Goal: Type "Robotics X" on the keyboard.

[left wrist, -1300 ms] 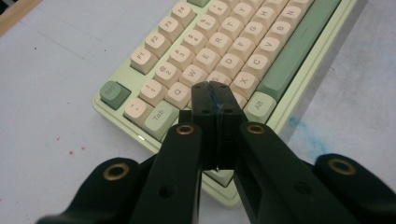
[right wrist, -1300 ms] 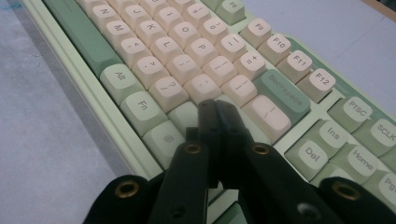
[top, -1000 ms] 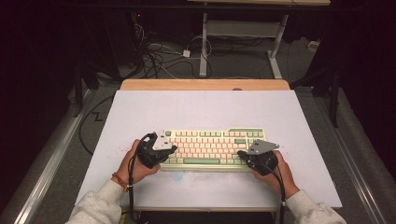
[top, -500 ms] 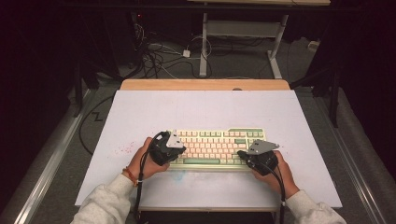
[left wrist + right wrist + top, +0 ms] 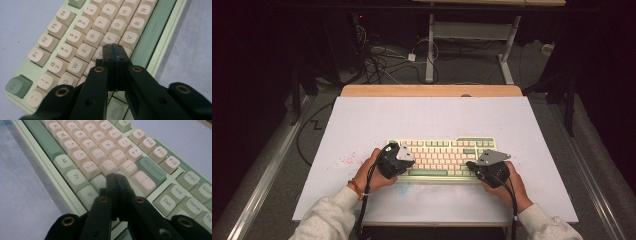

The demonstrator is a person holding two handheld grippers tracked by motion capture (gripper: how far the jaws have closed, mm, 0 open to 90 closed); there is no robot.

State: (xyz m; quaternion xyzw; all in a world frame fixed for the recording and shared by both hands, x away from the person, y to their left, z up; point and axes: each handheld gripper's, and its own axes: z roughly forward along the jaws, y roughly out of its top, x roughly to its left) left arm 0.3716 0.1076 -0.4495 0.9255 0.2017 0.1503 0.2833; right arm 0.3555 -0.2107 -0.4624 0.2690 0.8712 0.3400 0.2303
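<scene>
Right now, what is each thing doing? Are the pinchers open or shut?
Left gripper: shut, empty, tips over the D key.
Right gripper: shut, empty, tips over the keys near Backspace.
Keyboard: flat on the table, its keys facing up.
Table: bears the keyboard.

My shut left jaws hide the keys beneath them on the keyboard (image 5: 105,32). The right gripper view's edges crop its far-right keys (image 5: 197,195).

White table top (image 5: 432,120), red specks (image 5: 346,160) at left; tangled cables (image 5: 382,60) on floor beyond.
</scene>
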